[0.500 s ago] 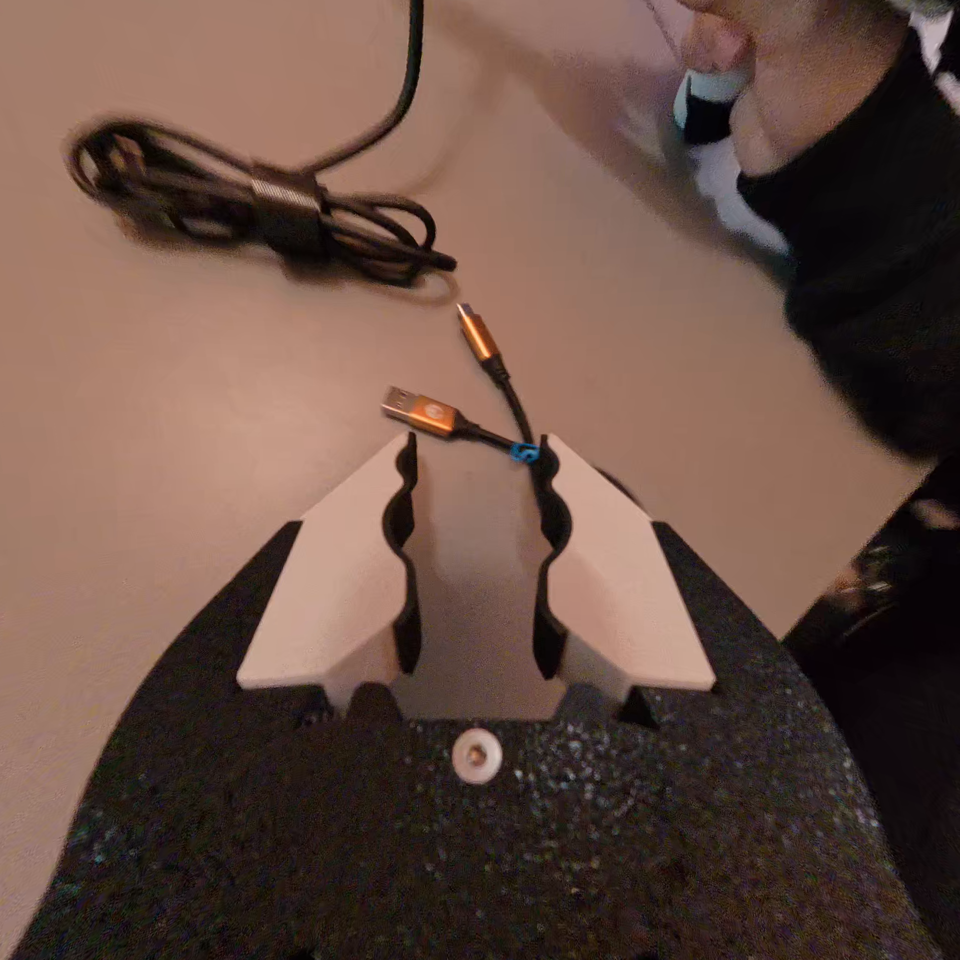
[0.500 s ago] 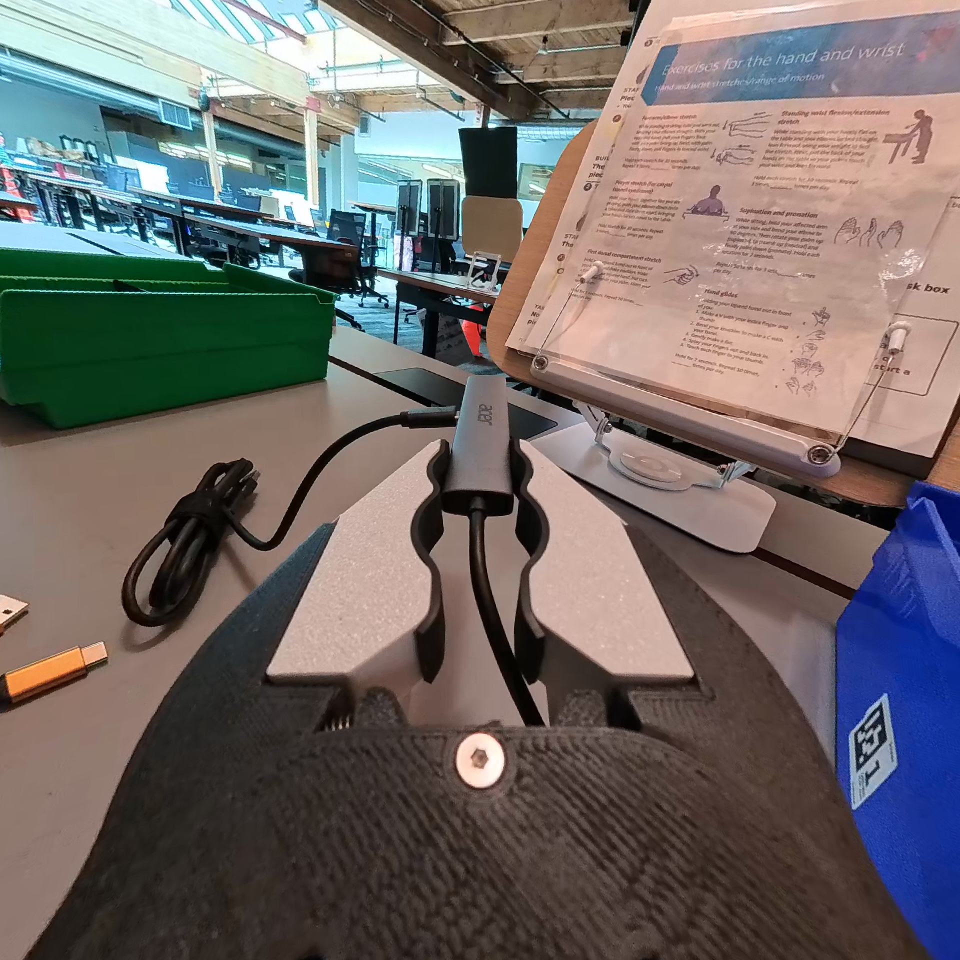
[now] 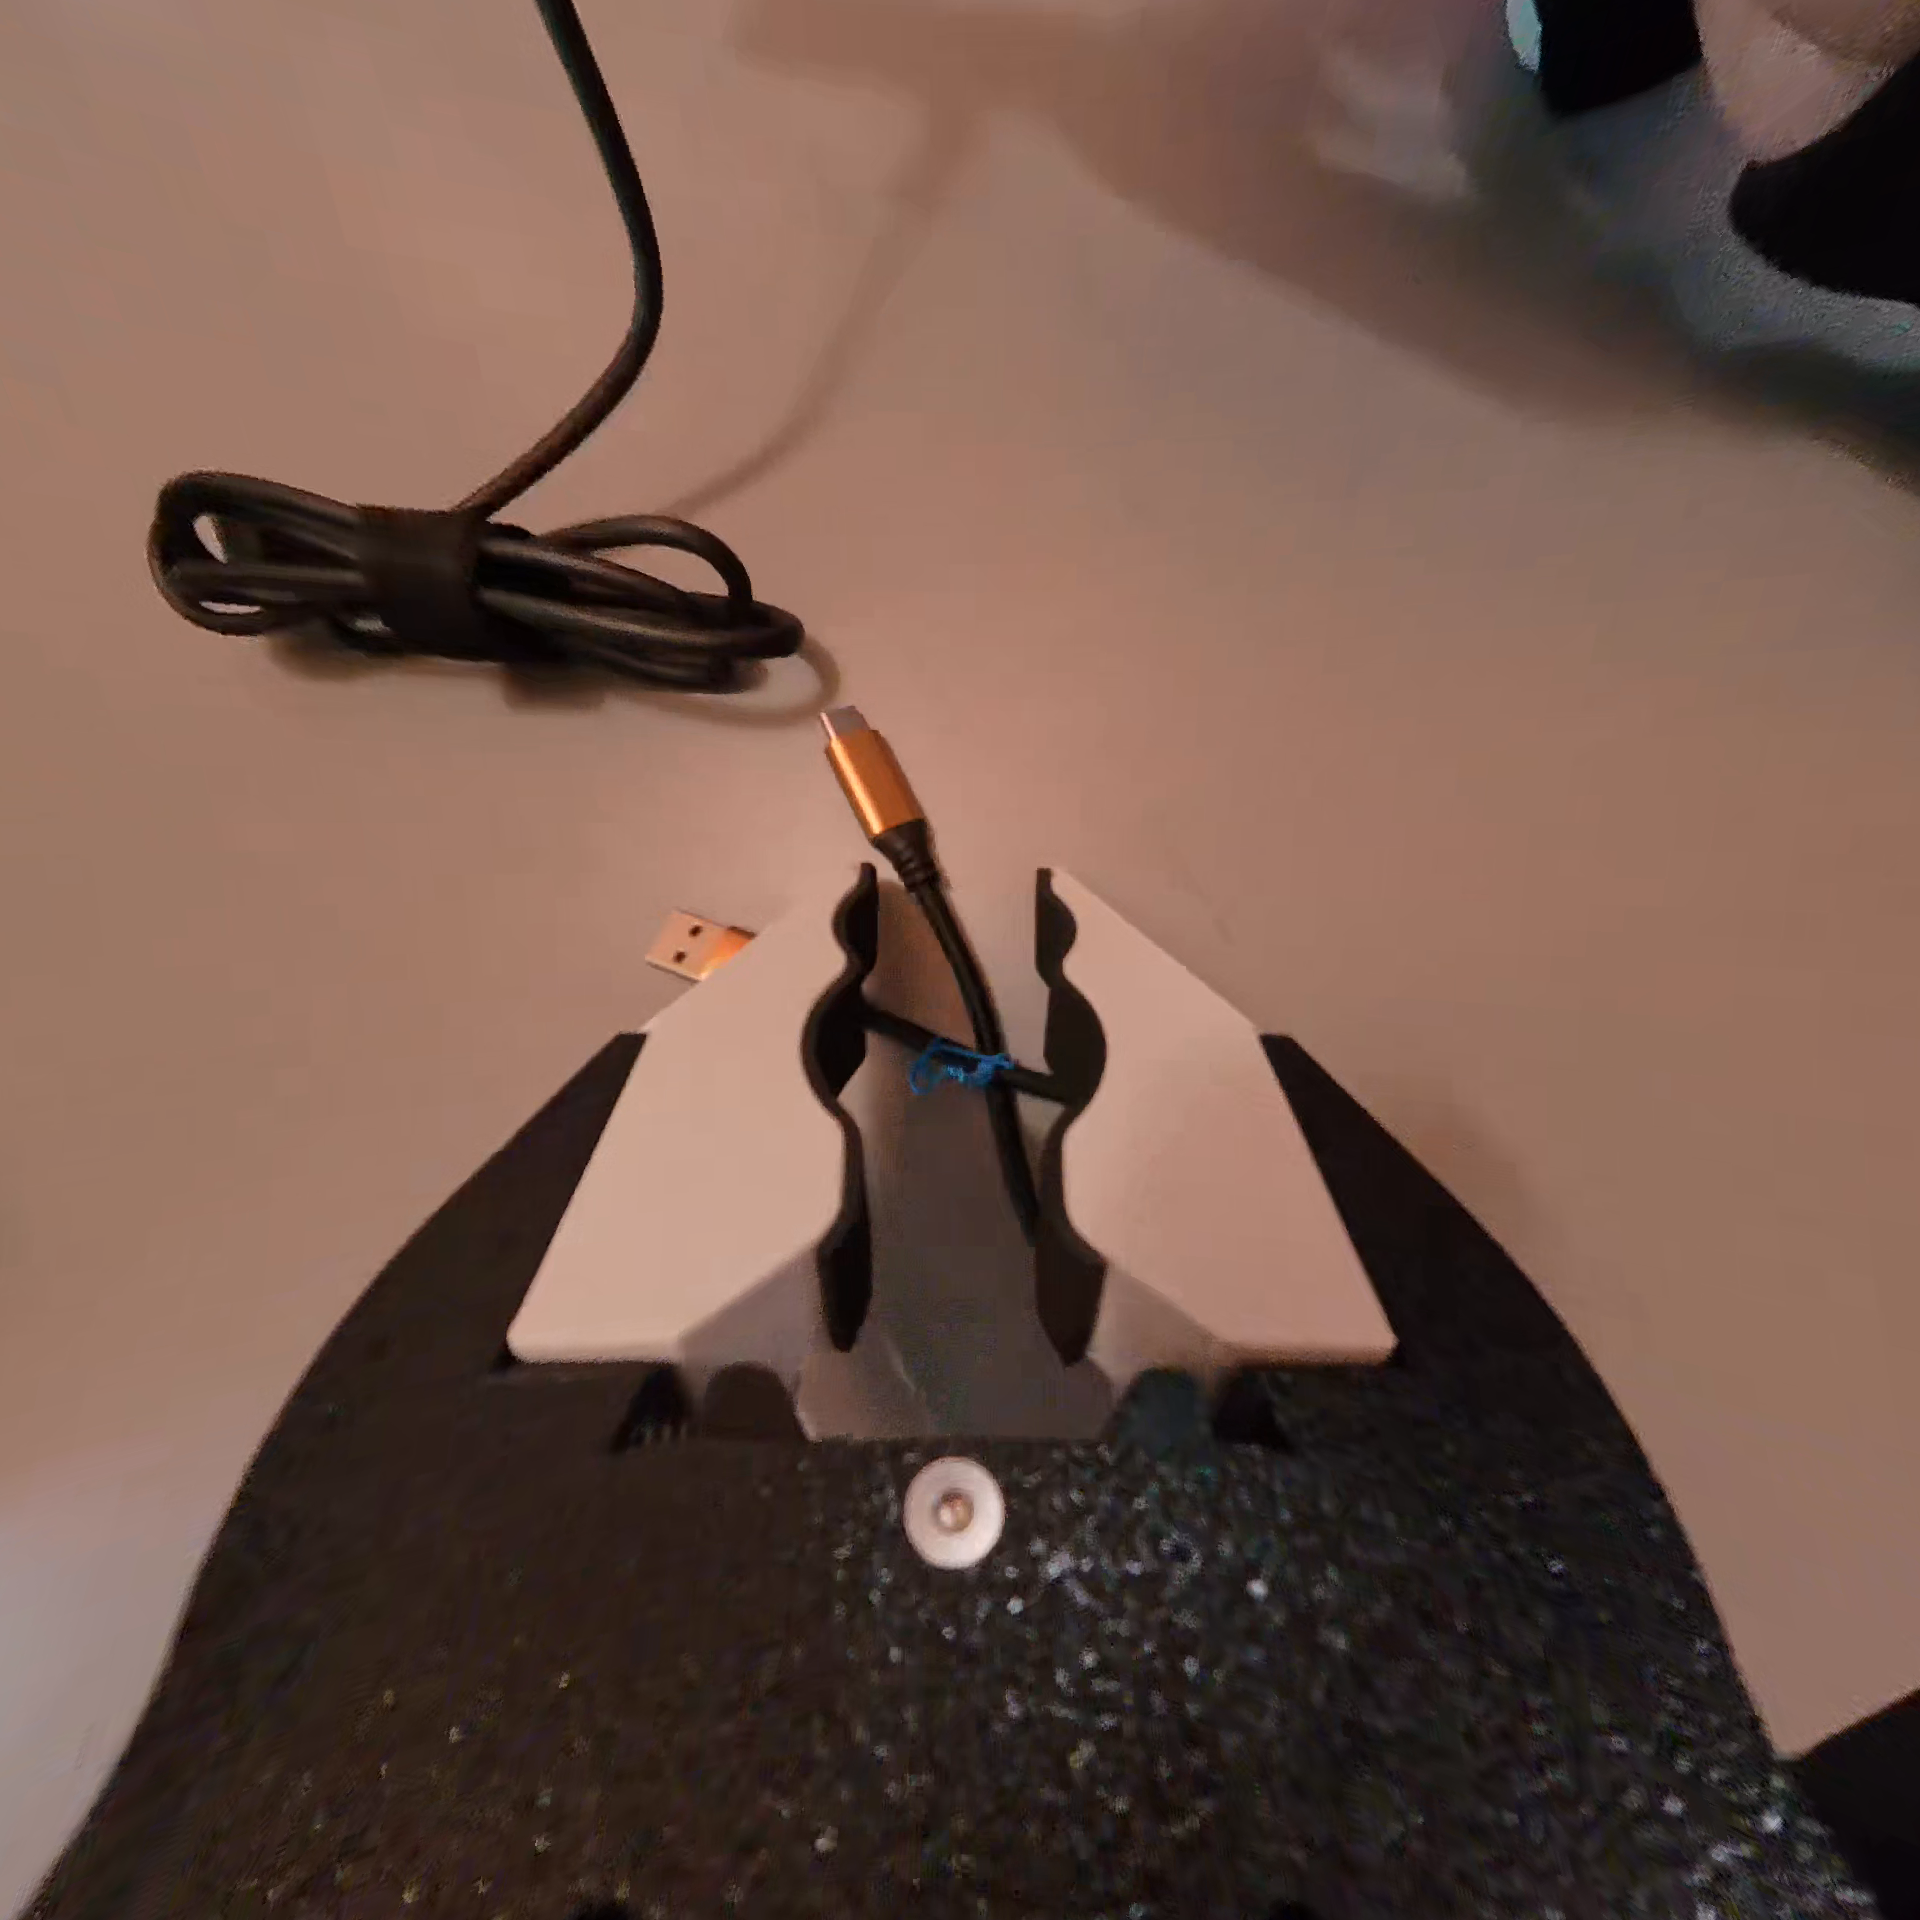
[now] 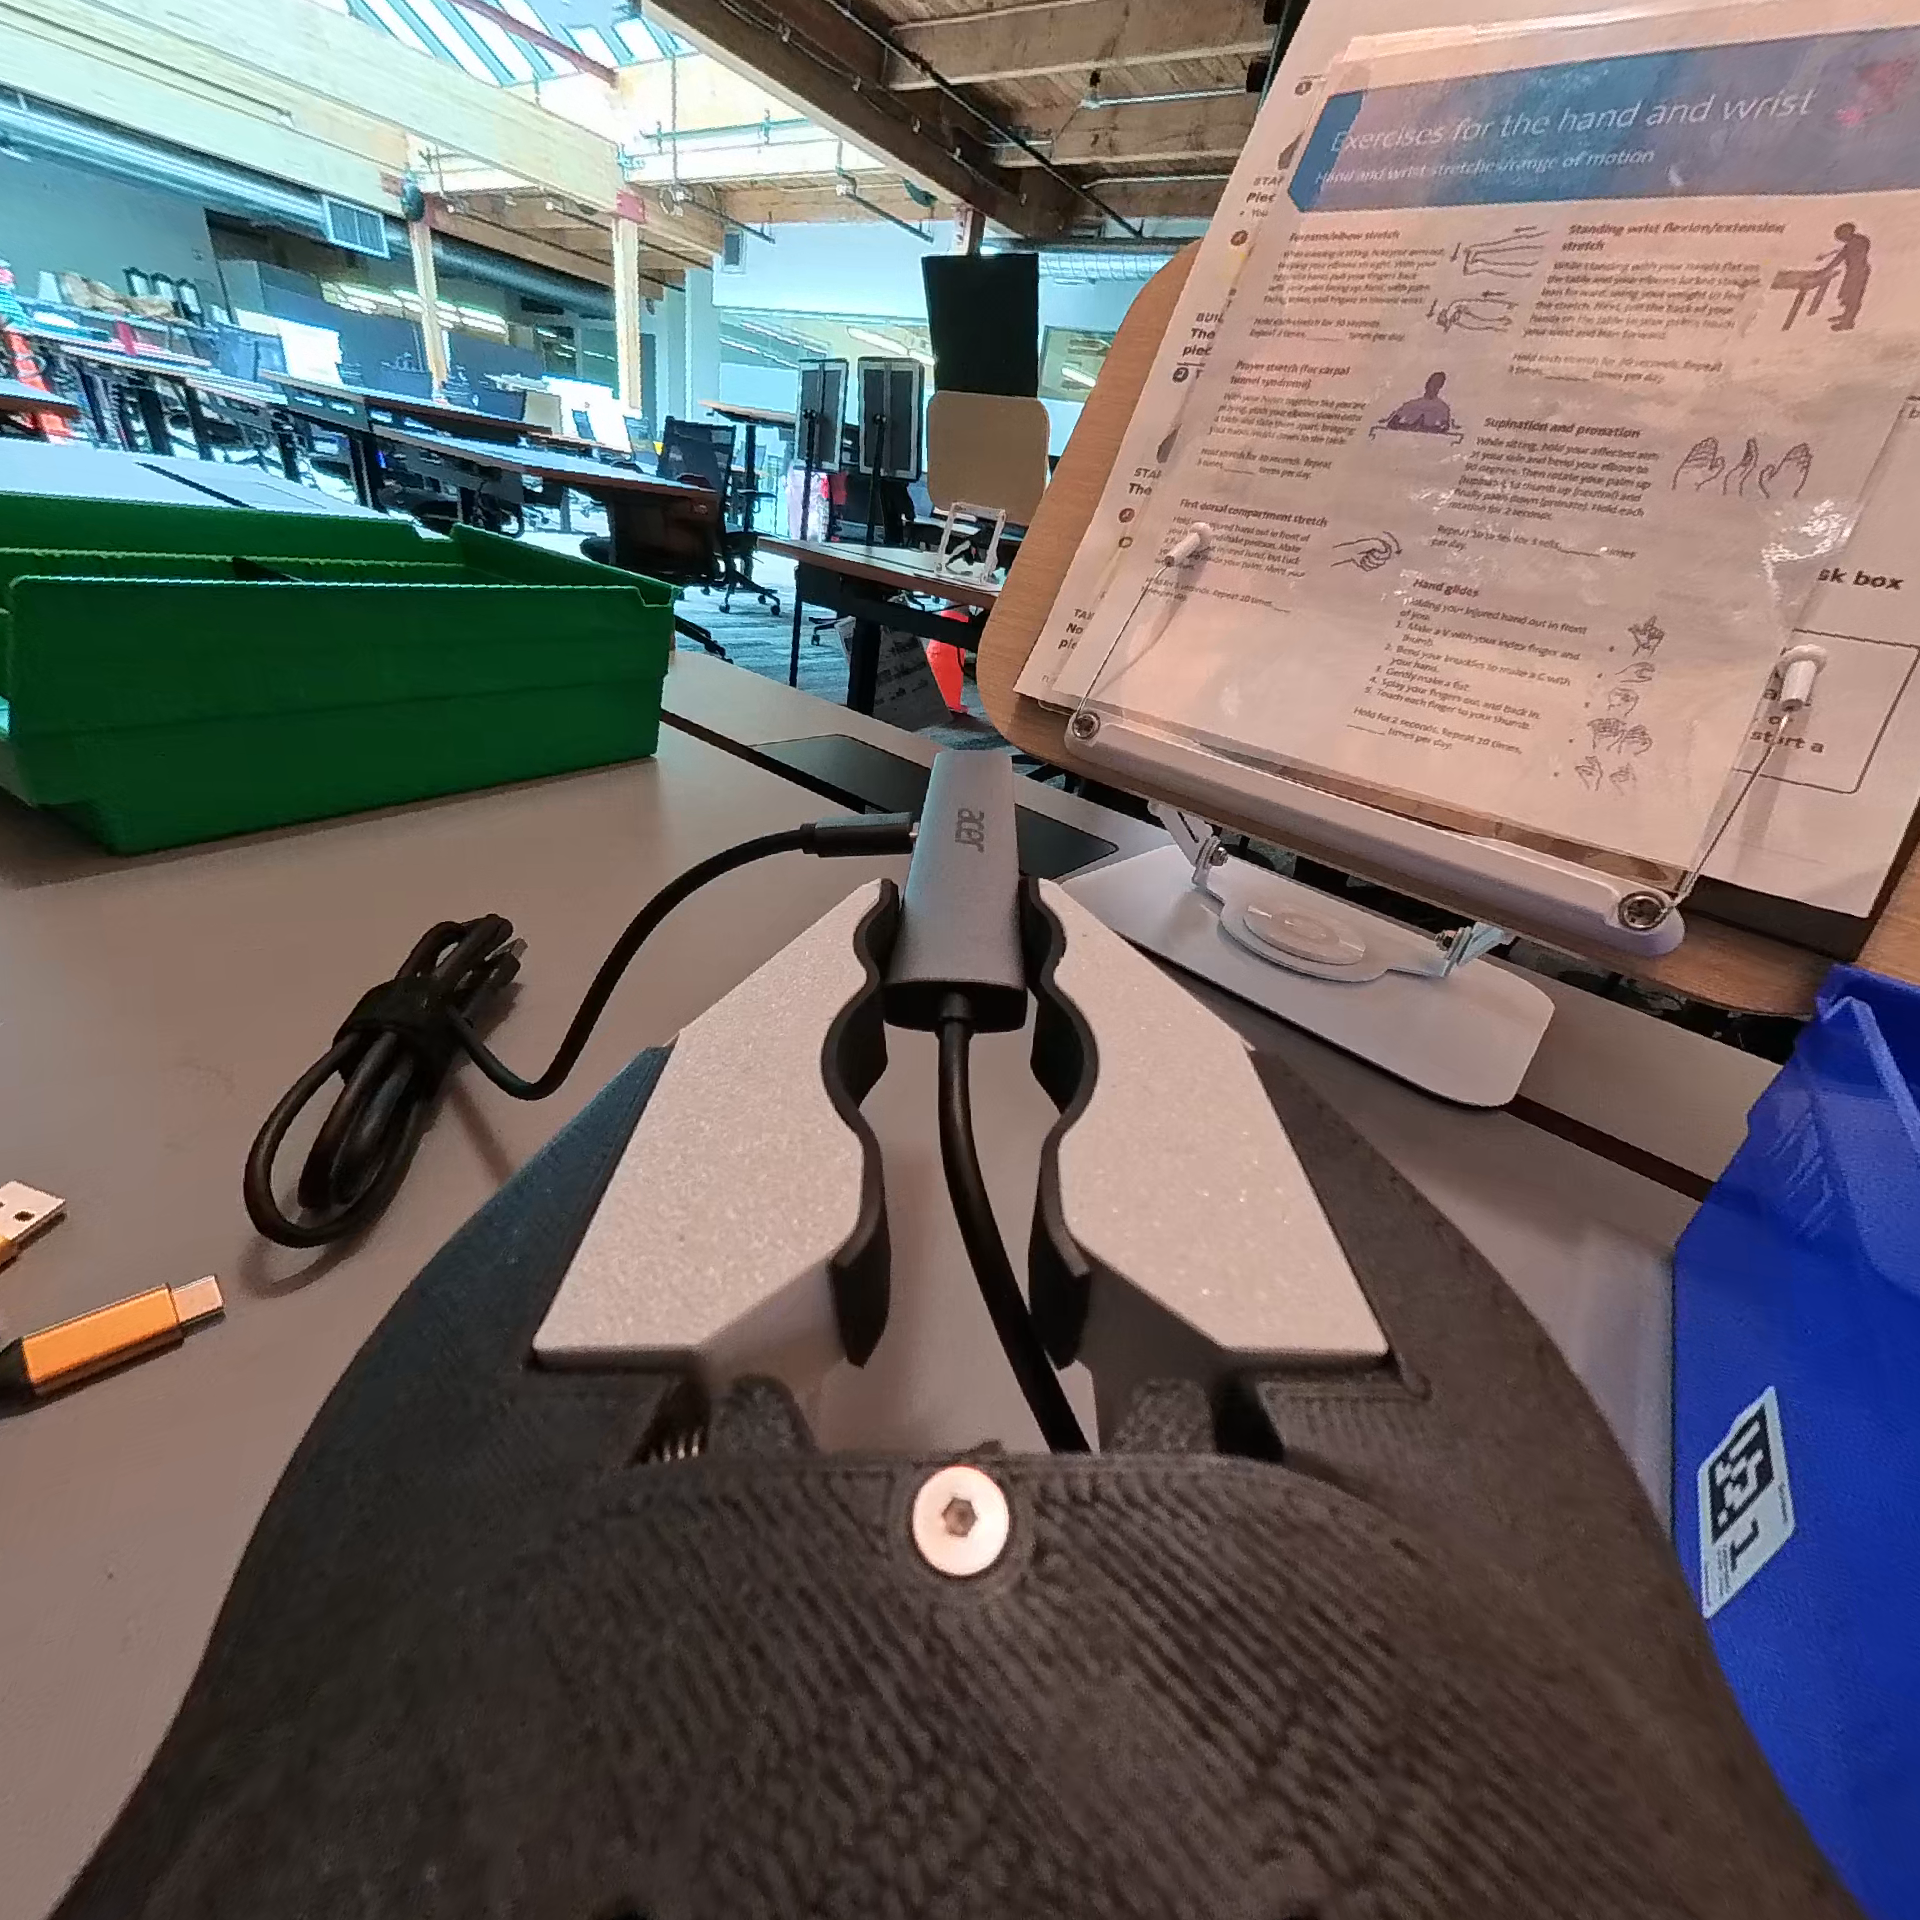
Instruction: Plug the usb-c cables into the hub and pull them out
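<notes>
Green plastic bins (image 4: 332,665) at rear left of the grey tabletop (image 4: 156,935); tilted document stand (image 4: 1351,935) holding a laminated sheet (image 4: 1507,468); blue bin (image 4: 1808,1351) at right.

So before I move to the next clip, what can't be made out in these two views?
- Left wrist view: the orange cable runs under the left tongs, so its remaining length is hidden; most of its flat plug is behind one finger.
- Right wrist view: the hub in the right tongs shows no free ports; they face away.
- Left wrist view: the top right corner is blurred.
</notes>
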### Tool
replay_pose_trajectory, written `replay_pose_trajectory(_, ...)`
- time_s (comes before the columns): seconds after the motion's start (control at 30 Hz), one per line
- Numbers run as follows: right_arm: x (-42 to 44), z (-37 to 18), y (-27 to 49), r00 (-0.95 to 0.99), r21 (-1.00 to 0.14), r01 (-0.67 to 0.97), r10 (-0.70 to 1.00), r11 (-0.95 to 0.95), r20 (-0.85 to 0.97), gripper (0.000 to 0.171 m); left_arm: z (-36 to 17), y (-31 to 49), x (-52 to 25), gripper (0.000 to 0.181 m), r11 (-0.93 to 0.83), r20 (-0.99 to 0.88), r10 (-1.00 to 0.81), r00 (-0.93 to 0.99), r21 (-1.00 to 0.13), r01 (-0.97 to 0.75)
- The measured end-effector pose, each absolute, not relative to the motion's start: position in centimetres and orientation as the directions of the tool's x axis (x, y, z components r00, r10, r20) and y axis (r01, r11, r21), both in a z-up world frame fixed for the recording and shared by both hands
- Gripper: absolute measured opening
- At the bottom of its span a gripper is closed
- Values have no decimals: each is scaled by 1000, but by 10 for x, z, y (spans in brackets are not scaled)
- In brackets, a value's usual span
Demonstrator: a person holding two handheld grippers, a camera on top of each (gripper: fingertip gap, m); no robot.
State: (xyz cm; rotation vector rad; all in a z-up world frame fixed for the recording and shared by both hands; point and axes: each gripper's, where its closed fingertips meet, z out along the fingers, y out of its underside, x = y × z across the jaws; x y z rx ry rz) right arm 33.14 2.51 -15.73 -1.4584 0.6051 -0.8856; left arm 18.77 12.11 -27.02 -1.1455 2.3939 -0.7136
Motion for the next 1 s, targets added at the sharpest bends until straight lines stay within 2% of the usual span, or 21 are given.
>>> replay_pose_trajectory(0.03,331,-157,25,566,-985,142,-808,-99,163,22,-270,121,191,27,535,-140,-801,-582,-605,-589)
replay_pose_trajectory(0.1,332,-157,26,567,-985,144,-807,-100,165,22,-272,124,193,7,588,-208,-770,-603,-596,-546)
replay_pose_trajectory(0.2,331,-156,26,570,-983,150,-803,-105,173,22,-270,125,199,5,673,-329,-701,-632,-598,-435)
replay_pose_trajectory(0.27,328,-151,29,584,-981,166,-792,-97,177,22,-269,126,199,4,677,-324,-691,-646,-602,-423)
replay_pose_trajectory(0.37,320,-143,37,619,-977,195,-762,-85,190,22,-252,134,200,4,619,-246,-723,-646,-647,-446)
replay_pose_trajectory(0.5,309,-139,51,691,-980,198,-705,-27,159,22,-201,136,200,4,422,9,-761,-648,-752,-506)
replay_pose_trajectory(0.6,301,-140,60,747,-983,181,-652,8,132,22,-171,139,203,4,342,134,-747,-651,-762,-549)
replay_pose_trajectory(0.83,277,-138,77,854,-982,177,-505,60,123,22,-139,150,224,4,323,180,-766,-618,-723,-611)
replay_pose_trajectory(1.0,272,-141,84,872,-983,172,-475,66,120,22,-143,145,240,4,349,186,-759,-624,-693,-631)
